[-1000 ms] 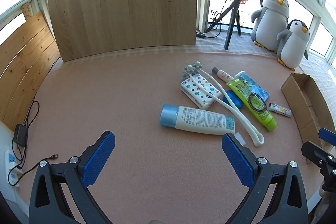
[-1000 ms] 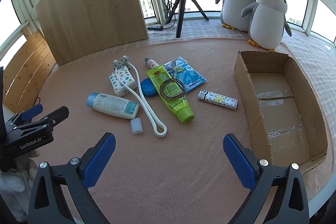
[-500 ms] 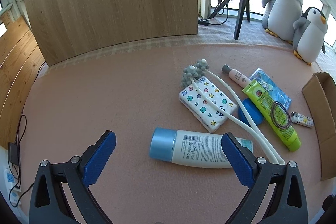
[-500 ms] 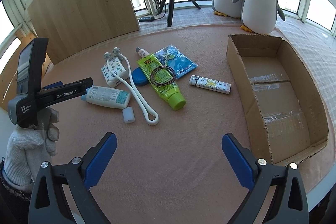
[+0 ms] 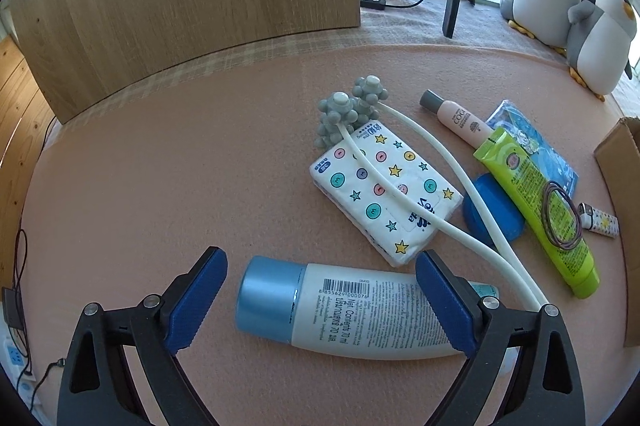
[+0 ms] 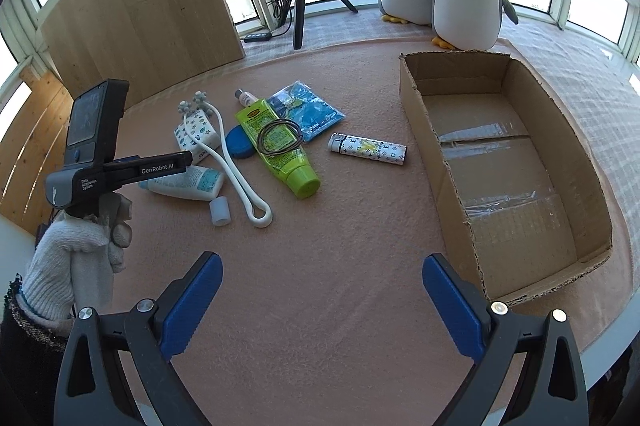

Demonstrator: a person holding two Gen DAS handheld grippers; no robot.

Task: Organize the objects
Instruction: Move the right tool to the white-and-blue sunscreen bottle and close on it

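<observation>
While the left gripper (image 5: 320, 300) hangs low over the pink felt table (image 5: 160, 186), its blue-padded jaws stand wide apart on either side of a white plastic lotion bottle with a pale blue cap (image 5: 344, 310), which lies on its side at the near edge of the clutter. Neither pad appears to touch it. The bottle looks light, smooth and round, so it may roll or slip; the labelled body, clear of the cap, seems the safest hold. A white looped massager with grey knobbed rollers (image 5: 400, 186) crosses a star-printed tissue pack (image 5: 384, 194) and passes just beside the bottle's far end, and could snag.

The right gripper (image 6: 320, 306) is also spread wide and empty, over bare felt near the open brown cardboard box (image 6: 424, 130).

From the left wrist, the bottle's tail end is hidden behind one jaw. The box is cut off at the frame edge there.
</observation>
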